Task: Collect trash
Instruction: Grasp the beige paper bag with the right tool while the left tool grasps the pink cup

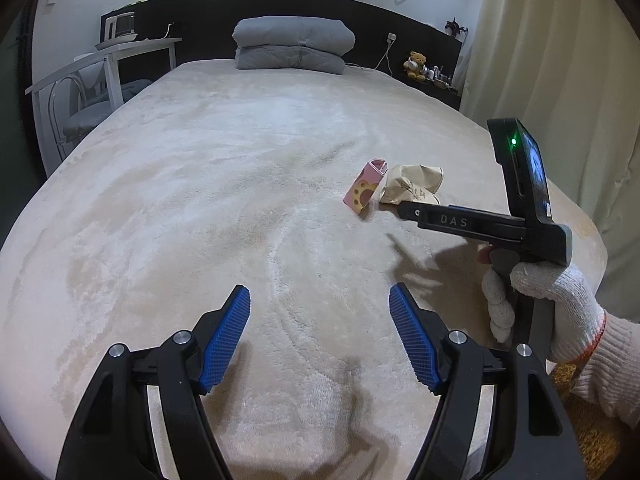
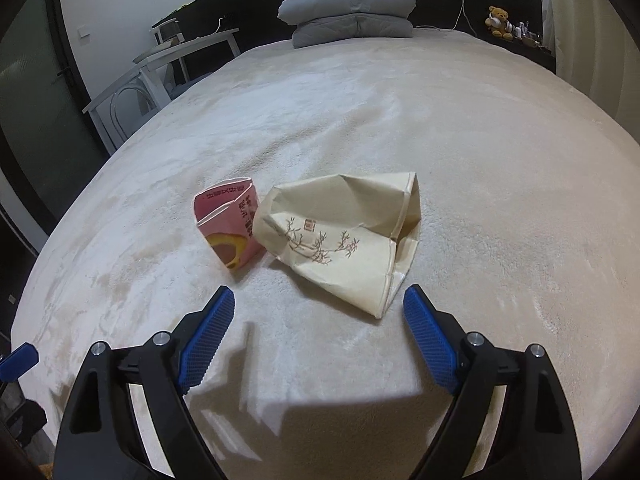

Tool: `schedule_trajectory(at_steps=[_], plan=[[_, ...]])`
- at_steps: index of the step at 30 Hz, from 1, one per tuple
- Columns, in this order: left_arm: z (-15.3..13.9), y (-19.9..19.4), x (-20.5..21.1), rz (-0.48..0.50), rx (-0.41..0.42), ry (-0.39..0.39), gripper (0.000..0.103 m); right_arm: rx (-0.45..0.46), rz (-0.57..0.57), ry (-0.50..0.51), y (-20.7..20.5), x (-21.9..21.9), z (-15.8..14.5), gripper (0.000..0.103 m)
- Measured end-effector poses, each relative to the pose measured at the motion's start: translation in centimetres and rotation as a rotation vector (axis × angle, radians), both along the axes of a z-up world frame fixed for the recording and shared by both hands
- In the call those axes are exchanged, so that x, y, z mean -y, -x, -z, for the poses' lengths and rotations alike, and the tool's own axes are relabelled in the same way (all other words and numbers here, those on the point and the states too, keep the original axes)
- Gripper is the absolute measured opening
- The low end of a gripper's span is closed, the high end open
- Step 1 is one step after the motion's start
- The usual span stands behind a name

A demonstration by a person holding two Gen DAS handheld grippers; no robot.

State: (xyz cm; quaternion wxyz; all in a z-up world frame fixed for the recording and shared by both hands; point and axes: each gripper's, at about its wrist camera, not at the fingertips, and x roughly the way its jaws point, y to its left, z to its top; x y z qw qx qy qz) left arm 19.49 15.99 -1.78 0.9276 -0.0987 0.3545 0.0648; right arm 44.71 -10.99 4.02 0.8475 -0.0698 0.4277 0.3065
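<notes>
Two pieces of trash lie on the cream bed cover: a pink carton with a pastry picture, and beside it on the right a crumpled beige paper bag with a brown plant drawing. My right gripper is open just in front of them. The bag's near corner reaches in between its fingertips, close to the right pad, which does not press on it. In the left wrist view the carton and bag lie ahead to the right, with the right gripper at the bag. My left gripper is open over bare cover.
A folded grey duvet lies at the head of the bed. A white table and a chair stand to the left. A teddy bear sits on the dark shelf at the back right, and a curtain hangs on the right. A white-gloved hand holds the right gripper.
</notes>
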Motion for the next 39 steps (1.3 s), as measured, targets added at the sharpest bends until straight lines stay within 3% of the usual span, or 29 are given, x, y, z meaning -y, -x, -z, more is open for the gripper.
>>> schedule_trajectory(at_steps=[18,21,39], plan=[[0.5,-0.8,-0.1,0.017,-0.006,0.015,0.071,-0.025,0.066,0.007,-3.6,-2.2,0.4,0.085],[0.7,-1.0,0.0,0.022,-0.013,0.012,0.071,-0.042,0.057,0.001,-3.8,-2.1,0.4,0.081],[0.8,-3.1,-0.2,0.010,0.001,0.019,0.071,-0.035,0.000,-0.048,-2.2,3.2,-2.9,0.080]])
